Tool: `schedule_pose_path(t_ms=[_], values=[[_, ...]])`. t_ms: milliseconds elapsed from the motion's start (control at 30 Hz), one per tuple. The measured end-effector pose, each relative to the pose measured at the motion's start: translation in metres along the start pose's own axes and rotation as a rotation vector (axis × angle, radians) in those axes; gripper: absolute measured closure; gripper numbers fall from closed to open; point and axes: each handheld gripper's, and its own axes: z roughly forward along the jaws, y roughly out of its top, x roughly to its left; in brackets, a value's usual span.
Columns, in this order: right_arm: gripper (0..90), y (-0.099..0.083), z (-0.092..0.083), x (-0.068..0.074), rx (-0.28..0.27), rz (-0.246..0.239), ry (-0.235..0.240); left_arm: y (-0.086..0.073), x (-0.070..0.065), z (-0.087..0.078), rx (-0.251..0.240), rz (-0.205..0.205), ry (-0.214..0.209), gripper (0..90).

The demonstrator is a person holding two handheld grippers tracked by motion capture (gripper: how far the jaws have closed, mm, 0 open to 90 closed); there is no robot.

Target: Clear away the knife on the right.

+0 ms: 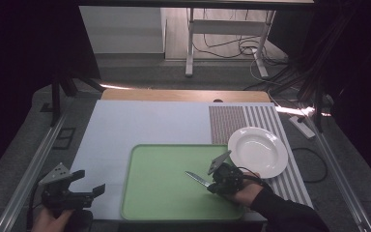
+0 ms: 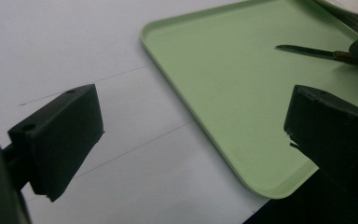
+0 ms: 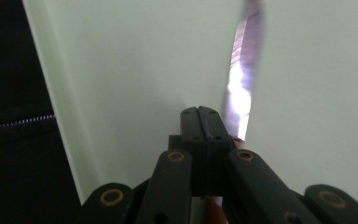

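Here, starting at the left, the left gripper (image 1: 88,183) hangs idle off the near left corner of the green tray (image 1: 140,203), its blocky matte-black jaws spread wide with nothing between them; ahead of them lies smooth white tabletop (image 2: 74,56) and the tray's rounded, raised lip. Further right, the right gripper (image 3: 204,122) has its jaws clenched, pads pressed flat together on what looks like the handle end of a knife (image 1: 197,178). The blade, thin, glossy and tapering to a point, juts out just past the jaw tips over the tray's flat matte floor. By my reading the knife is picked up or being set down on the tray; letting go remains. Beyond the right gripper sits a round, glazed white plate (image 1: 261,147) on a striped mat (image 1: 270,121).
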Motion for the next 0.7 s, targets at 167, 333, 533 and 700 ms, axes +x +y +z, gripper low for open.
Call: schedule_pose_path(t_ms=[167,333,533,700], values=[[89.8,0.004,0.018,-0.001,0.060,-0.031,-0.030,0.000,0.000,0.000,-0.002,-0.001,-0.001,4.1],[89.8,-0.002,0.016,-0.022,0.055,0.052,-0.038,0.000,0.000,0.000,-0.002,0.001,-0.002,4.2],[89.8,-0.012,0.007,-0.041,0.056,0.107,-0.097,0.000,0.000,0.000,-0.003,0.003,-0.002,4.3],[89.8,-0.019,0.002,-0.052,0.060,0.143,-0.132,0.000,0.000,0.000,-0.003,0.003,-0.003,4.4]])
